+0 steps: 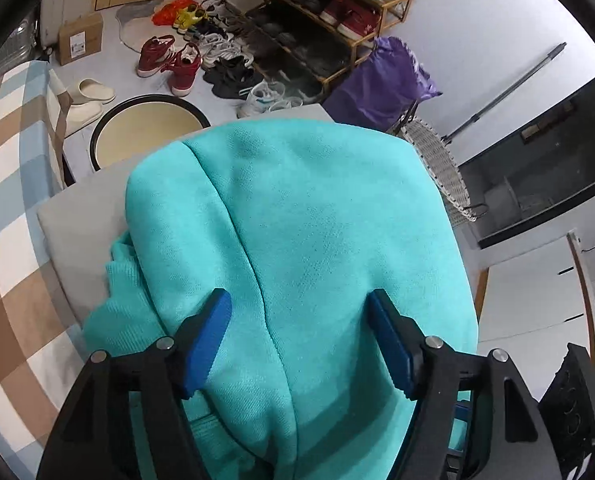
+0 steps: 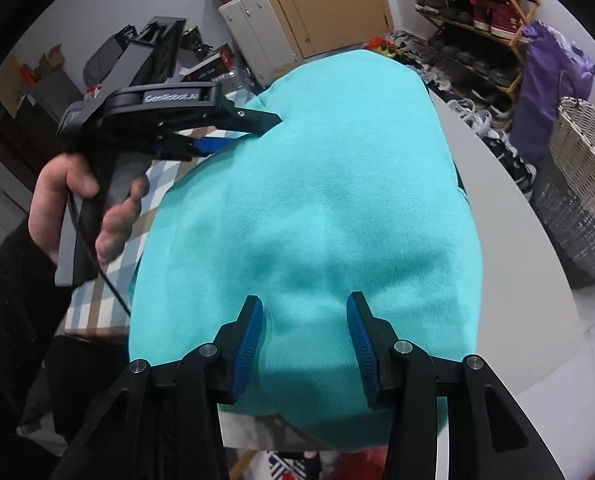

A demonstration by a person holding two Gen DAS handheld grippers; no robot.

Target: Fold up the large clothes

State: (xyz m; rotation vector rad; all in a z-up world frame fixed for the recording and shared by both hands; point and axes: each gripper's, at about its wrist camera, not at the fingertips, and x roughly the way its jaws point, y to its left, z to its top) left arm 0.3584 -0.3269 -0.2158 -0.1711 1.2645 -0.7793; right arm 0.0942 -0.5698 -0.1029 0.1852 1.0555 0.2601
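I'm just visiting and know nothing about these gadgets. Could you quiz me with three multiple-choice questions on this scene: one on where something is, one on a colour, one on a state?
1. Where does the wicker basket stand?
A on the table
B on the floor beside the table
C on the shoe rack

2. What colour is the sweatshirt?
A turquoise
B purple
C red

3. How is the right gripper?
A clamped on fabric
B open above the sweatshirt
C holding a shoe

Answers: 1 B, it sits lower, past the table's edge. 2 A, plainly turquoise. 3 B, its pads stand apart, pinching nothing.
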